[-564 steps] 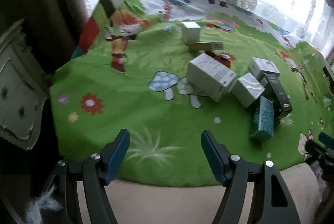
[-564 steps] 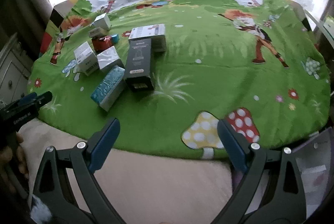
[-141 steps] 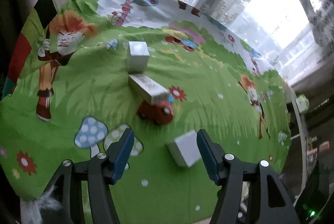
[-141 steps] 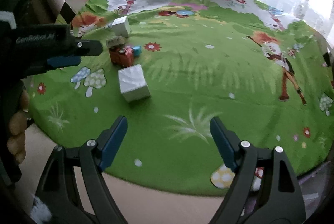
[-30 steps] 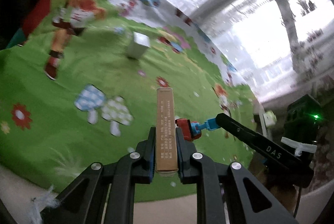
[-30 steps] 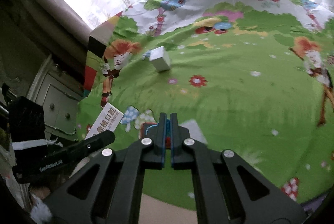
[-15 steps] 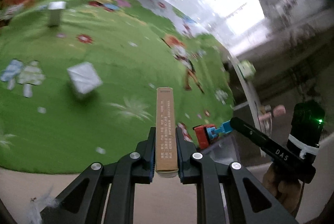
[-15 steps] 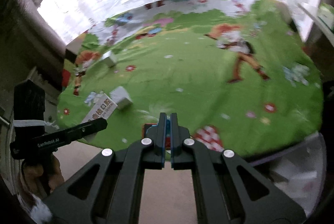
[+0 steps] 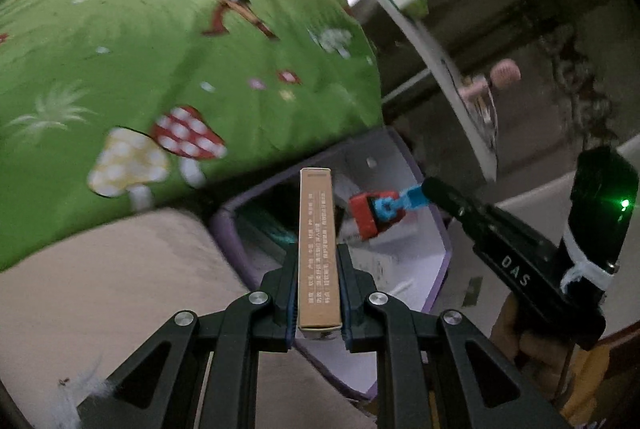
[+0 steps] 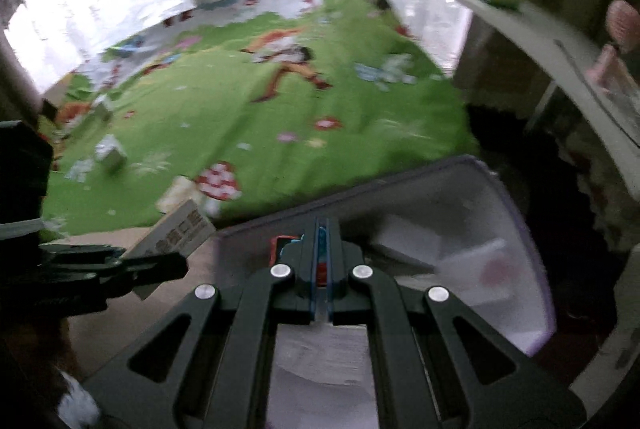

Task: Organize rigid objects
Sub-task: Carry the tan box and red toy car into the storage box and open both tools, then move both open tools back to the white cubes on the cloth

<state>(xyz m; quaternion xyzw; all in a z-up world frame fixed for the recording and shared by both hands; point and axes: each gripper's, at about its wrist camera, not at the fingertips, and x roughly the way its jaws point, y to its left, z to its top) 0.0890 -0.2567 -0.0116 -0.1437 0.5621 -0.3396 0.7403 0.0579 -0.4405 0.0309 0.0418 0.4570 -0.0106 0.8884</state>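
Fingers of my left gripper (image 9: 319,293) clench the tan box (image 9: 318,249); my right gripper (image 10: 321,269), at two o'clock, grips the red toy (image 9: 370,215) over the purple bin (image 9: 434,229).

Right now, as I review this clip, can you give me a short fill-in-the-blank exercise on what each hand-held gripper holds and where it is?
1. The left hand-held gripper is shut on a long, narrow ____ box.
2. The right hand-held gripper is shut on a red and ____ toy car.
3. Both held items hover over a bin with a ____ rim.
4. Boxes left on the green mat: ____.

Missing words: tan; blue; purple; two
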